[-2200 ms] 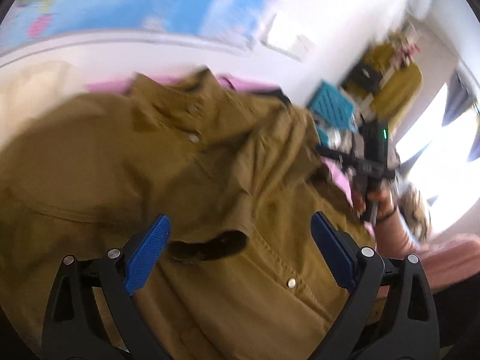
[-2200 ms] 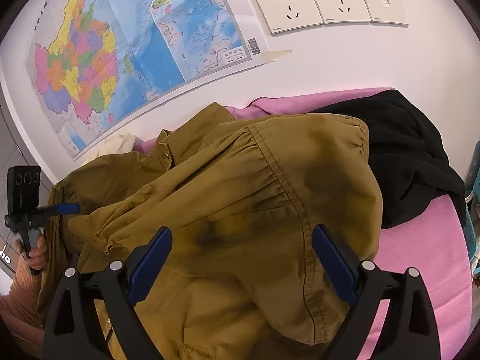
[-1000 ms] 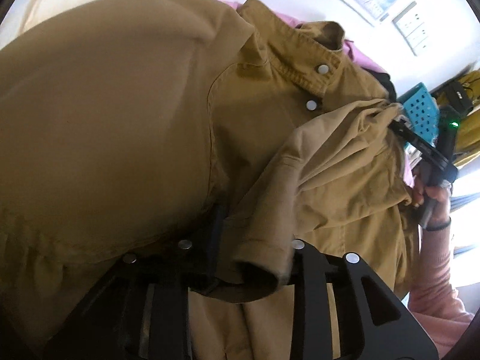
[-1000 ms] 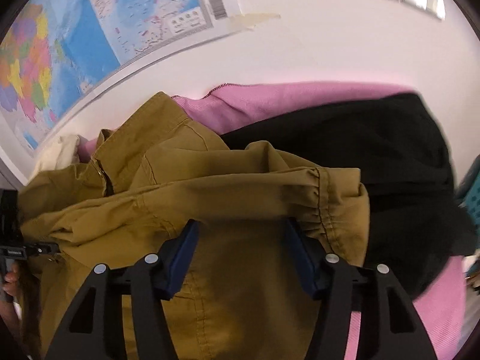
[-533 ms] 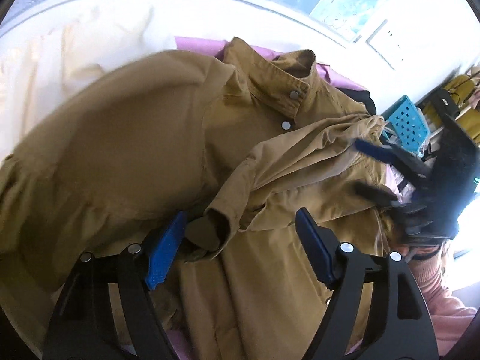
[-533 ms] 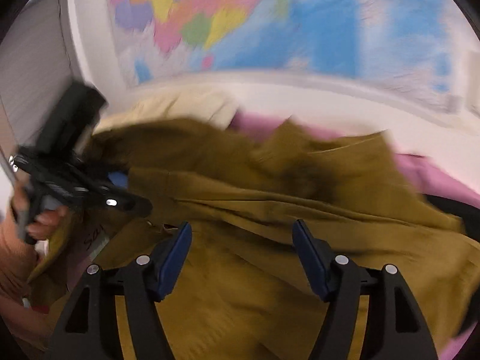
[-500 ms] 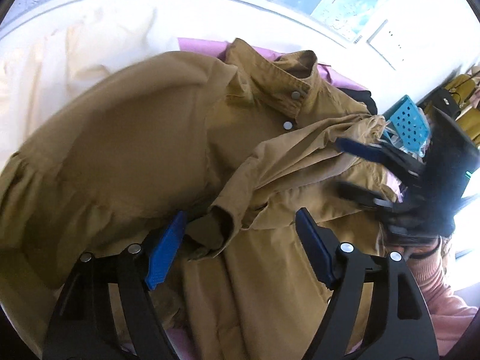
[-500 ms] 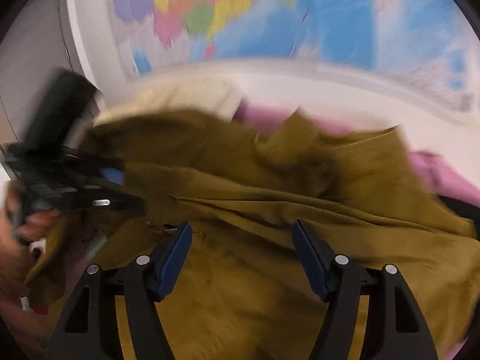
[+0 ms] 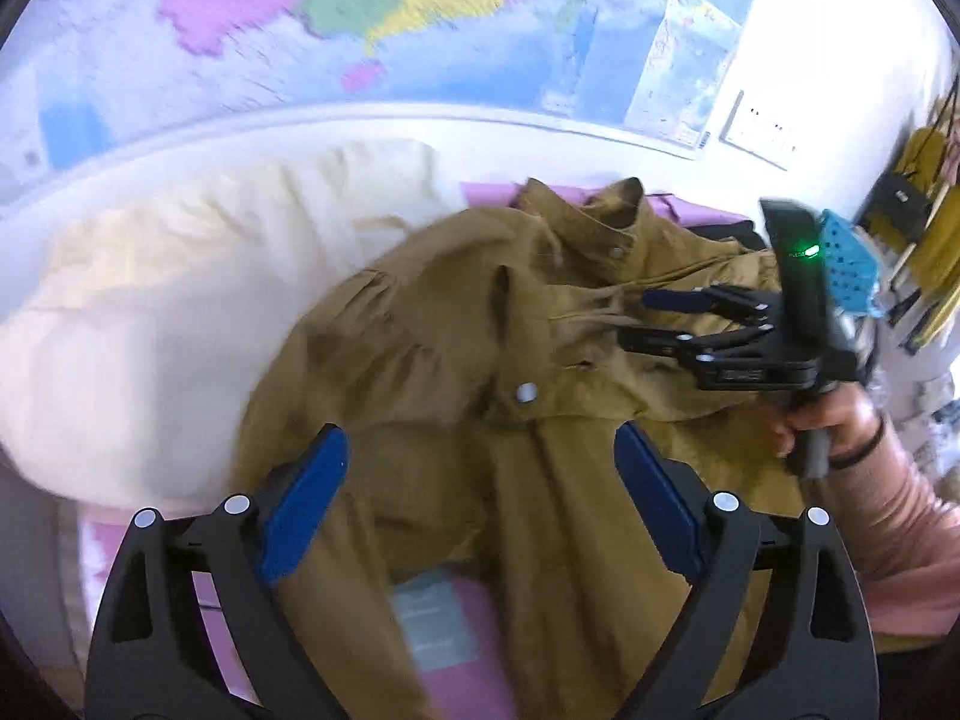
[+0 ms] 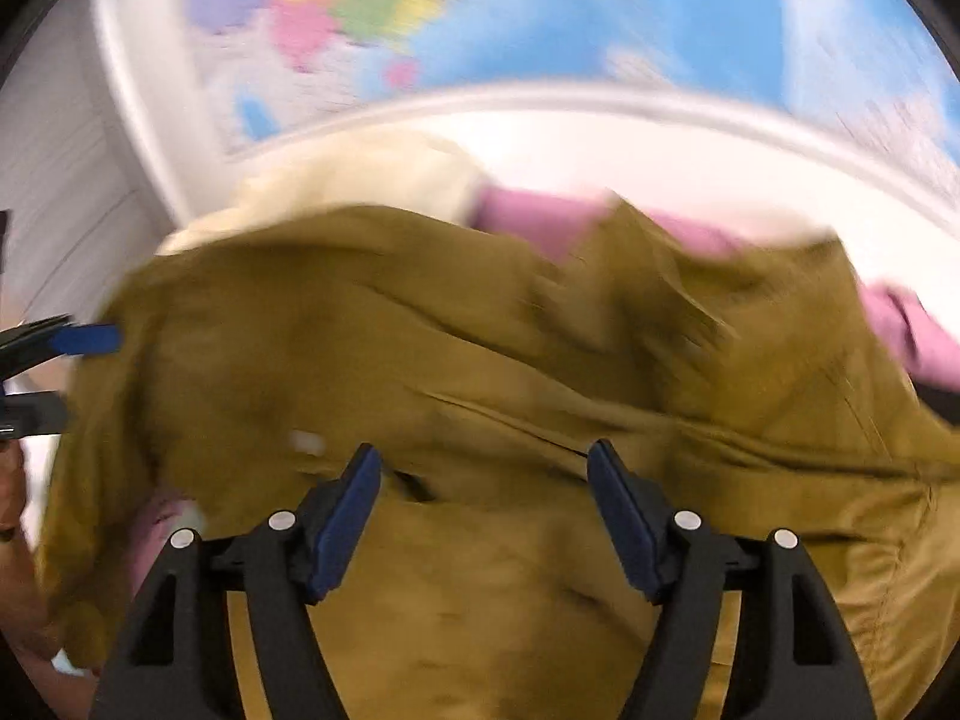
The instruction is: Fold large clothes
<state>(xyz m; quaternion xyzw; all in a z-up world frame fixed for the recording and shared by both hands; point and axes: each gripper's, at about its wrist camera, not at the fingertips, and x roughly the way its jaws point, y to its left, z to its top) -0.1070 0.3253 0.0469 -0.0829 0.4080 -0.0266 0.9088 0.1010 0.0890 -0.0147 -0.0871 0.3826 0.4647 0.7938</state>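
Soft, limp mustard jacket [image 9: 456, 360] spread just ahead of the left gripper [image 9: 480, 516] and right gripper [image 10: 483, 516], both spread wide and empty; probably best pinched at a seam or hem, since loose cloth sags.

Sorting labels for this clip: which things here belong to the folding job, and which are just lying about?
Job: olive shirt, left gripper, right gripper.

Lying about: cream cloth, pink cloth, blue basket, wall map.
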